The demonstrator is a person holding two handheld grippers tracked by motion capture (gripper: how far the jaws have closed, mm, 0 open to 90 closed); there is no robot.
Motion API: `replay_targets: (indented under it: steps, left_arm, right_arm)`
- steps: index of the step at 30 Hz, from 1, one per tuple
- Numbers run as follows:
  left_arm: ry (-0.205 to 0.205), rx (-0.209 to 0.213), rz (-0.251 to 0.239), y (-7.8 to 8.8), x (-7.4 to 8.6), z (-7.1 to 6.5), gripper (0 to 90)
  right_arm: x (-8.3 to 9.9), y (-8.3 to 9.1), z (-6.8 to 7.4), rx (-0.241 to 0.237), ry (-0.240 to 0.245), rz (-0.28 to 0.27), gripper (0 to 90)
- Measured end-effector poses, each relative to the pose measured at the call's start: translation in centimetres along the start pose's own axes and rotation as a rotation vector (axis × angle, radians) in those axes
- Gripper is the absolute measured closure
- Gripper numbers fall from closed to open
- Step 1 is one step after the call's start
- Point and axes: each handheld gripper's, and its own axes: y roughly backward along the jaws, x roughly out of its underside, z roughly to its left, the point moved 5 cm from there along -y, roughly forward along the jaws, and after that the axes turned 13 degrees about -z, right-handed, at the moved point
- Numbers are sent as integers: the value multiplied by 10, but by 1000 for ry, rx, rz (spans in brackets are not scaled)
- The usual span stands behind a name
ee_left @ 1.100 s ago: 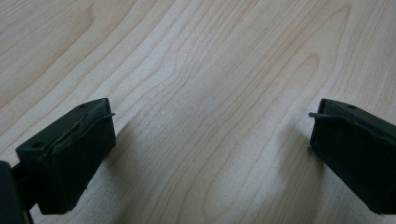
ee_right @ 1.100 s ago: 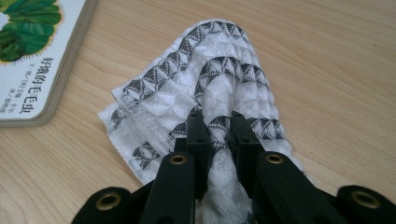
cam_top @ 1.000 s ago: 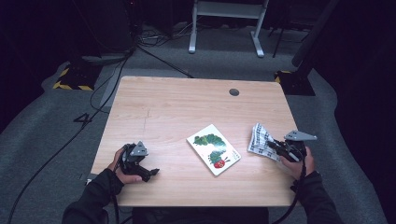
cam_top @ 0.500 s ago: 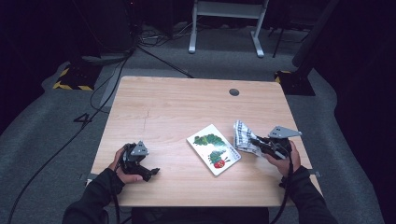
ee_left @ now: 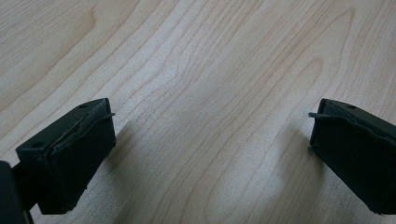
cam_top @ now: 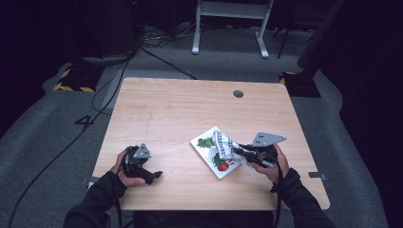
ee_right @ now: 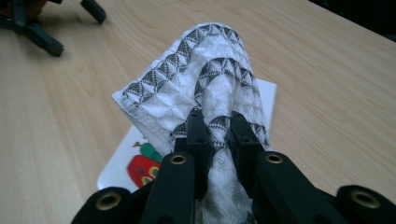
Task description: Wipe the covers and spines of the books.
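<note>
One cloth (cam_top: 223, 145) is clamped in my right hand-held gripper (cam_top: 242, 153) over the picture card (cam_top: 213, 159) near the worktop's (cam_top: 180, 109) front right, wiping or covering left; left hand-held gripper (cam_top: 151, 175) idles apart.

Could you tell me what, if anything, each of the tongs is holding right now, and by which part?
The right tongs pinch a bunched fold of the white checked cloth, above the picture book. The left tongs are open over bare table, holding nothing.

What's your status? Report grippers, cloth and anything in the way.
Right gripper shut on cloth, over the book. Left gripper open, on the table. Nothing in the way.
</note>
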Motion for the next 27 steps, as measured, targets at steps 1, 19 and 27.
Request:
replay_targets:
  steps: [1,19,27]
  left_arm:
    - [0,1,0,0,0,0,5]
    - [0,1,-1,0,0,0,5]
    - [0,1,-1,0,0,0,5]
  right_arm:
    - [0,-2,3,-12,0,1,819]
    - [40,-39,32,-125,26,164,809]
    - [45,-31,-4,15,-1,180,808]
